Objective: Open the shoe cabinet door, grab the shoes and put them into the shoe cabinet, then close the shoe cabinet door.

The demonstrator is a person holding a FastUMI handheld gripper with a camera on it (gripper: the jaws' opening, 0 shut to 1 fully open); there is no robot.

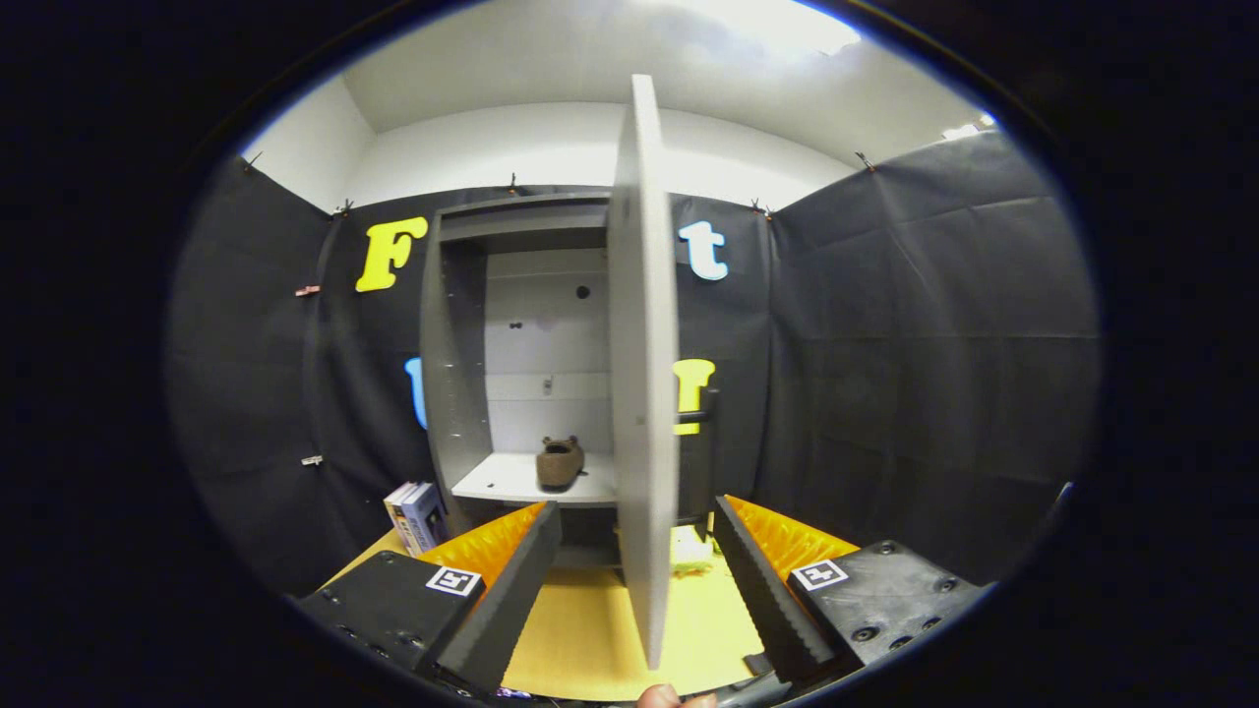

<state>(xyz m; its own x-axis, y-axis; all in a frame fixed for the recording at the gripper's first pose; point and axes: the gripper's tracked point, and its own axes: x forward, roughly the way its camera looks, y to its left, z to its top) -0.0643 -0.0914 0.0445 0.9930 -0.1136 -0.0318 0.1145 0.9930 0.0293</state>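
Shoe [560, 463] already rests on the cabinet shelf [511, 482] beyond the released tool [637, 521], whose fingers straddle the open door [641, 374] edge, seemingly to swing it shut

I see a bright ceiling light [777, 25] blown out to glare overhead. The cabinet [521, 324] interior is evenly lit and sharp, its lower recess shadowed. Fisheye distortion bows the door [641, 374] and walls toward the edges.
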